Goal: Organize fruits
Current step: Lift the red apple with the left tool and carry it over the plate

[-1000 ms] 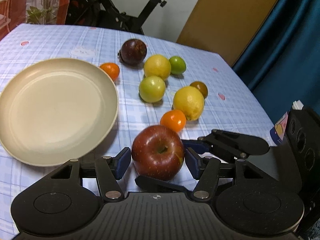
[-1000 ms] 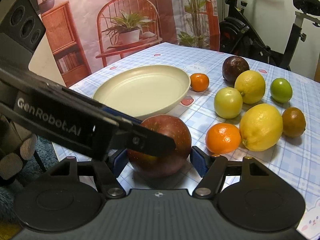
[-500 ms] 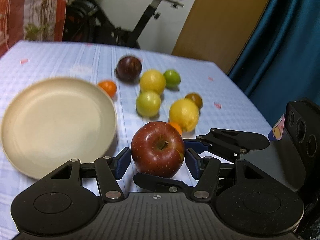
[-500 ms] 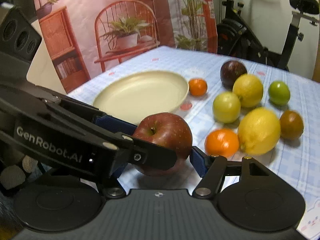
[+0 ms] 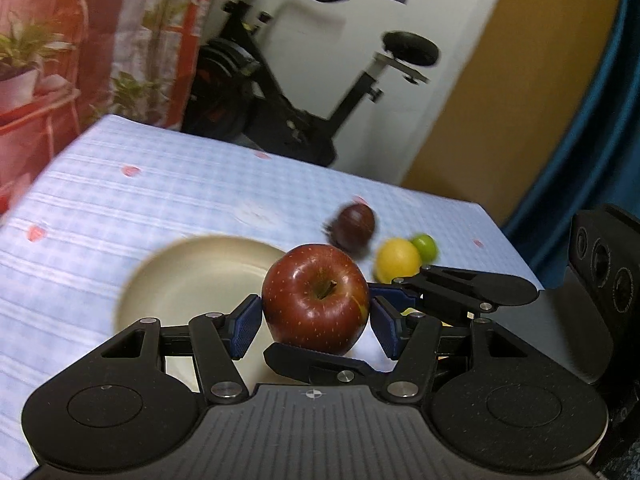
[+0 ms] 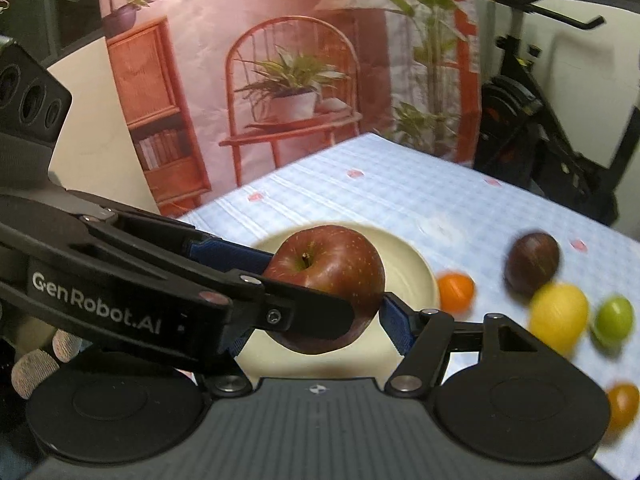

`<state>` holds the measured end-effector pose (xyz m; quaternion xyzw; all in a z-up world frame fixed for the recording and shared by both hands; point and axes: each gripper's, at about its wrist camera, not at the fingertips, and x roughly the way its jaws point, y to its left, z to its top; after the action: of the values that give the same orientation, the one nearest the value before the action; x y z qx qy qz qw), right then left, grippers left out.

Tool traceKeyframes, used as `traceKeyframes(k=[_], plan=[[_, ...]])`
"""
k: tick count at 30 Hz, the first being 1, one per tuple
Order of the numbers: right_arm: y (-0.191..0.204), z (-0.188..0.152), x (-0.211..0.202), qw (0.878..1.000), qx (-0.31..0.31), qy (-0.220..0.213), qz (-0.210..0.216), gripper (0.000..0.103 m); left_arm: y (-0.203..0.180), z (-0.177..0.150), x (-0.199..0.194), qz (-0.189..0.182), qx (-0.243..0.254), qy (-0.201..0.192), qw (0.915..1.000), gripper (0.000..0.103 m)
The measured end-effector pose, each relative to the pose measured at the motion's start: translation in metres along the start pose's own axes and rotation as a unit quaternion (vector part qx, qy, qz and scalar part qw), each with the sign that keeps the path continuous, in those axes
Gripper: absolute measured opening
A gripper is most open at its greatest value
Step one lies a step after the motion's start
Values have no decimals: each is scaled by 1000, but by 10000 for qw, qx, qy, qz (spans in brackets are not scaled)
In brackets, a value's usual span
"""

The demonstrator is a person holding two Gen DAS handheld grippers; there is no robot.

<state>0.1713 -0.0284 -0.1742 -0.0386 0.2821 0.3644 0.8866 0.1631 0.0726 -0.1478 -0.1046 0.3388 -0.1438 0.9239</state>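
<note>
- Nearest, an apple [image 5: 316, 298] is held off the table between both grippers at once; it is seen over the plate [image 5: 192, 268] in both wrist views.
- The left gripper [image 5: 314, 320] is part-way open, its blue pads [image 5: 244, 326] set against the apple's two sides.
- The right gripper [image 6: 320, 320] is crossed over the left one and is likewise part-open around the same apple; one pad [image 6: 394, 330] is seen at the fruit's side, while the other is hidden behind the left gripper's finger, so full contact cannot be told.
- No fruit is seen lying in the plate, as far as its uncovered part shows, so no placement appears finished.
- The step in hand is judged to be the carrying of the first fruit to the plate, with the release still to come.
- Beyond the plate, an orange [image 6: 456, 292] lies just beside its rim.
- Farther off, a dark fruit [image 6: 532, 262], a lemon [image 6: 558, 314], a green fruit [image 6: 614, 320] and a brownish fruit [image 6: 622, 404] are left on the cloth [image 5: 120, 208], all blurred.
- Most of the sorting is therefore judged to remain.
</note>
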Motion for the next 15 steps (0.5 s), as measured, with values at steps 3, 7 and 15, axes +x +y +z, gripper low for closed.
traceKeyframes(k=[3,7,15], plan=[[2,13,26,10000,13,34,93,68,22,8,9,89,-140,-11,9999,62],[5,23,59,9997,-74,188,167,68,45,14,20,209,-344,38,9992,63],[10,29,103,9989,-49,375,294,68,72,15,25,478,-598,63,9970,63]])
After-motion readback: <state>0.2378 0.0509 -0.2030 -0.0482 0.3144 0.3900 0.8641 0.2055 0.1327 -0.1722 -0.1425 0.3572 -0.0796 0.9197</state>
